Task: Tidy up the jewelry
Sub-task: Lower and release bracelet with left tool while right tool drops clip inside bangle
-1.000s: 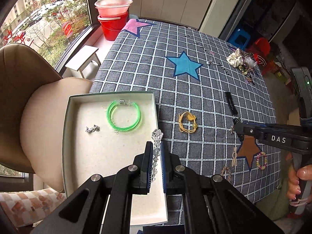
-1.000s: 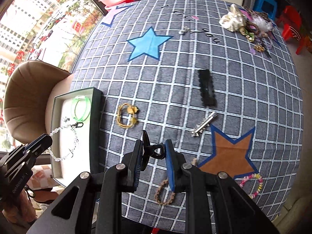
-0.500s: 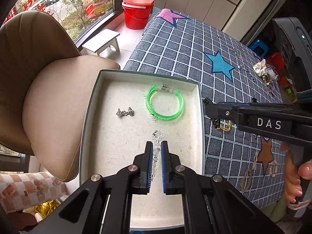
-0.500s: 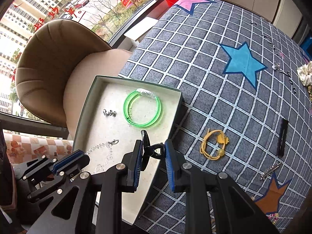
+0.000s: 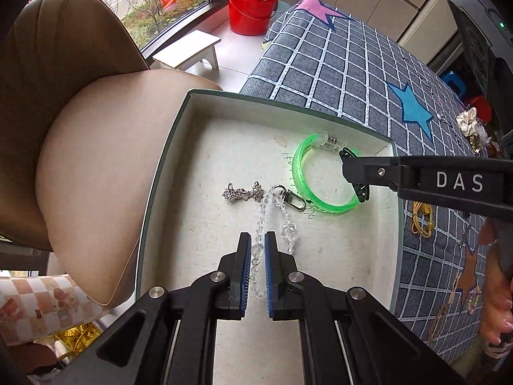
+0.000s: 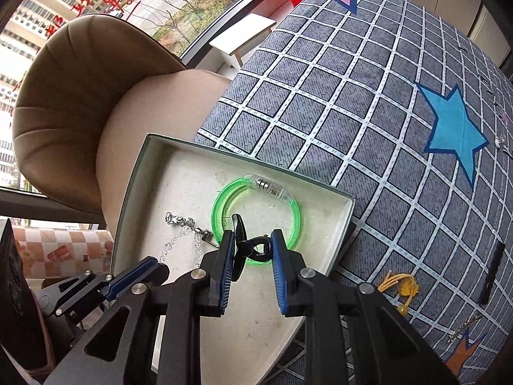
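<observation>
Both grippers are over the box (image 5: 166, 147), which sits at the near corner of the table (image 5: 336, 73), its left wall overhanging toward the tan chair (image 5: 96, 166). Open floor shows beyond, with a white stool (image 5: 189, 49) and a red bucket (image 5: 250, 9).

Inside the box: a green bangle (image 6: 256, 221) at the far right, a small silver piece (image 5: 240, 192) at mid-left, bare white floor toward the near wall.

The left gripper (image 5: 257, 266) has its pads pinched narrow on a clear bead chain (image 5: 261, 224); the chain's far end and metal clasp lie on the box floor, touching the silver piece and just beside the bangle.

The right gripper (image 6: 251, 256) is clamped on a black clip (image 6: 248, 247), held over the bangle's near rim.

A yellow bracelet (image 6: 400, 288) lies on the cloth just right of the box.
</observation>
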